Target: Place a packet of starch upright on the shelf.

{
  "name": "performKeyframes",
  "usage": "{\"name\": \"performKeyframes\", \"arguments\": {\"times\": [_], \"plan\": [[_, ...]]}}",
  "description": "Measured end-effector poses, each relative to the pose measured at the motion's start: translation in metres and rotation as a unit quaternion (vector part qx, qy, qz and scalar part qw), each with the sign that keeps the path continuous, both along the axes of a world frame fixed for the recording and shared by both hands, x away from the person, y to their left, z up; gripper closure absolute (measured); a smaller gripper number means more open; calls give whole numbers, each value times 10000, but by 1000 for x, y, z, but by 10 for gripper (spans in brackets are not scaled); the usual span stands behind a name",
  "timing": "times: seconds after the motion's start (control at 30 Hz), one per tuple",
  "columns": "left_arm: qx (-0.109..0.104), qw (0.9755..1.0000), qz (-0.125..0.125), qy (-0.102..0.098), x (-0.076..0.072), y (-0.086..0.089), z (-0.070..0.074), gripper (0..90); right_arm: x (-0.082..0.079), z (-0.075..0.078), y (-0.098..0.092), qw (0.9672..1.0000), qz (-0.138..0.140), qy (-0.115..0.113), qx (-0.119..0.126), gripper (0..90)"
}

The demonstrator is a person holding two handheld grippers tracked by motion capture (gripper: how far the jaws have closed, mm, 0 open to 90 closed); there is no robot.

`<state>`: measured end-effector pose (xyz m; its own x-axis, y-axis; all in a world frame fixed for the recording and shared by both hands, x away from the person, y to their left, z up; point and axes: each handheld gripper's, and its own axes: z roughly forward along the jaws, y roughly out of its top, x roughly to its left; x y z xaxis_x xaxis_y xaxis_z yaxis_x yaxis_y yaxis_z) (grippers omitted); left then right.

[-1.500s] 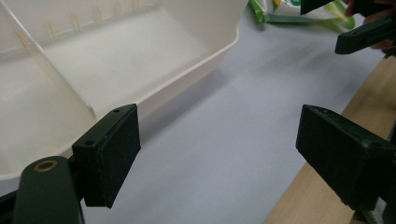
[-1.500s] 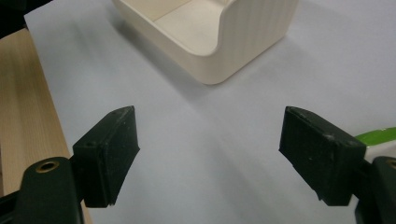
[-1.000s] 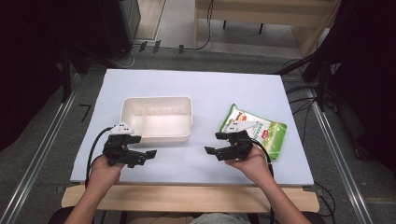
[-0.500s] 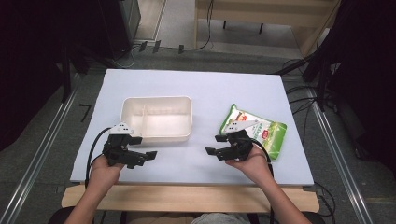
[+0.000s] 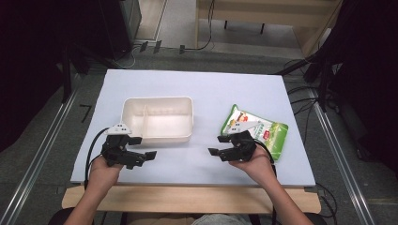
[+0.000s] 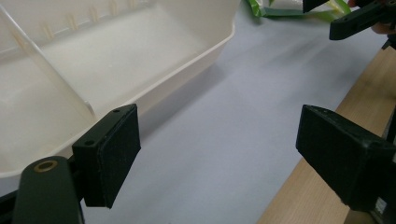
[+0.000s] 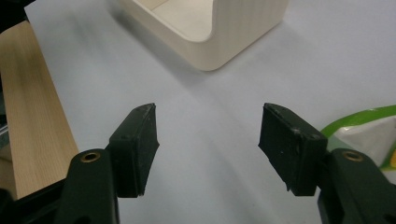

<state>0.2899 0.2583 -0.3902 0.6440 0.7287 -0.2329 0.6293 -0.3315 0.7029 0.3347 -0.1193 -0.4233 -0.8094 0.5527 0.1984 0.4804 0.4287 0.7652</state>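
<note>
A cream tray (image 5: 162, 137) with a divider sits at the middle left of the white mat, and nothing lies in it. To its right lies a green snack bag (image 5: 268, 131). My left gripper (image 5: 145, 154) hovers open by the tray's near left corner, pointing right, and the tray wall (image 6: 187, 65) runs past its left jaw. My right gripper (image 5: 217, 145) hovers just left of the bag, pointing left. Its jaws (image 7: 208, 140) are open and have just been closing, with only bare mat between them. The bag's edge (image 7: 369, 123) shows beside the right jaw.
The white mat (image 5: 197, 84) covers a wooden table whose front edge (image 5: 187, 197) shows below the hands. In the left gripper view the other gripper (image 6: 359, 18) and the bag (image 6: 275, 9) appear at the top right. Cables trail off both sides.
</note>
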Motion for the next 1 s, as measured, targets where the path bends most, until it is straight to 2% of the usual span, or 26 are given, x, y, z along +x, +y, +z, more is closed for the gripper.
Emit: {"name": "performKeyframes", "arguments": {"times": [0.2, 0.33, 0.37, 0.47, 0.5, 0.6, 0.7, 0.77, 0.83, 0.87, 0.9, 0.97, 1.0], "plan": [[-35, 10000, -6, -44, 1, 0, 1, 147, -3, 6, -12, 9998, -160, -119, -22, 408], [-51, 10000, -30, -72, 3, 0, 2, 147, -5, 10, -25, 9990, -363, -235, -70, 409], [-64, 9999, -74, -83, 4, -1, 2, 147, -7, 11, -35, 9981, -534, -274, -103, 418], [-82, 9999, -100, -78, 5, -3, 3, 147, -9, 12, -45, 9971, -697, -281, -93, 424], [-41, 9999, -123, -79, 7, -5, 3, 147, -10, 11, -55, 9962, -834, -233, -72, 438], [-78, 9998, -184, -86, 9, -7, 2, 146, -11, 9, -63, 9954, -923, -233, -95, 451], [-34, 9997, -244, -68, 12, -12, 2, 147, -8, 3, -72, 9940, -1042, -302, -117, 517], [-25, 9996, -278, -68, 14, -14, 2, 147, -5, -2, -75, 9937, -1073, -246, -224, 566], [-8, 9995, -304, -69, 14, -16, 2, 147, -2, -7, -78, 9936, -1105, -119, -182, 629], [-8, 9995, -304, -69, 14, -16, 2, 147, -2, -7, -78, 9936, -1105, -119, -182, 629], [-1, 9995, -321, -75, 15, -17, 2, 147, 0, -11, -81, 9932, -1161, 30, -67, 709], [-2, 9995, -312, -73, 16, -18, 1, 147, 3, -15, -83, 9929, -1180, 147, 12, 788], [-2, 9995, -312, -73, 16, -18, 1, 147, 3, -15, -83, 9929, -1180, 147, 12, 788]]}}
